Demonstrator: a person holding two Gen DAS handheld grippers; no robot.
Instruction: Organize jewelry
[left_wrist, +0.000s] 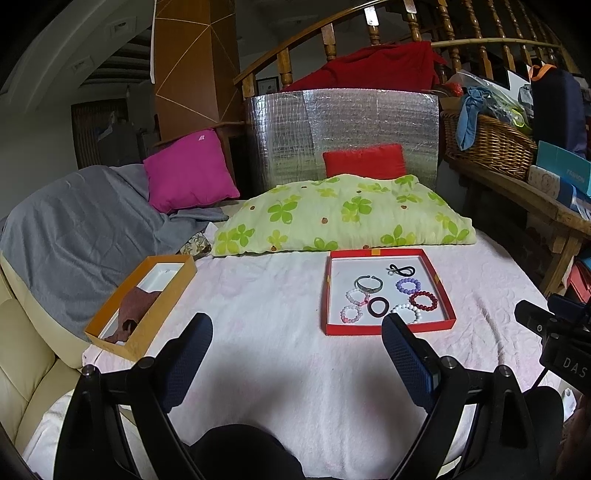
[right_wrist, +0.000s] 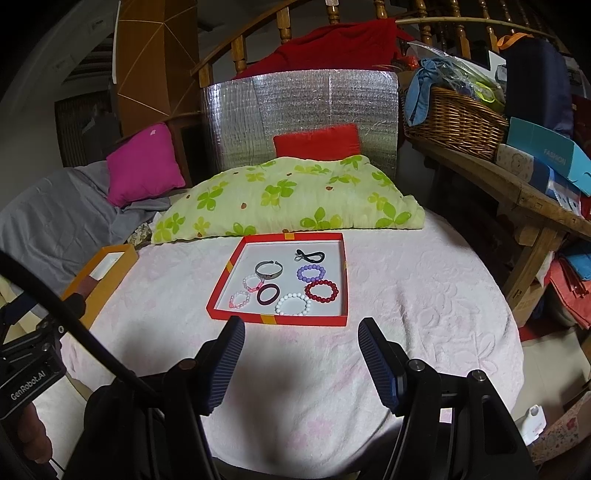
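The jewelry is gathered in the red tray (right_wrist: 277, 320), which lies on the pink-white cover (right_wrist: 406, 314) in front of the green-leaf pillow (right_wrist: 288, 199). Inside it are seen a white bead bracelet (right_wrist: 293, 304), a dark red bead bracelet (right_wrist: 321, 290), a purple bead bracelet (right_wrist: 312, 273), a dark plain ring-shaped band (right_wrist: 267, 294), two pink-and-white bead bracelets (right_wrist: 239, 298) near the left wall, a grey metal cuff (right_wrist: 269, 270) and a black looped cord (right_wrist: 309, 254) at the back. All pieces are laid apart or just touching, none stacked.

Well to the left an orange box (left_wrist: 142, 347) is set, white-lined, with a brownish cloth or pouch (left_wrist: 135, 306) lying in it; no jewelry can be made out there.

The left gripper (left_wrist: 297, 349) and right gripper (right_wrist: 301, 349) are held above the cover short of the tray, fingers spread wide, nothing between them.

The scene would suit either pieces waiting to be carried to the orange box or pieces already sorted into the tray, so the step in hand cannot be settled. Any grasp of the beads would call for a narrow, low pinch on one strand
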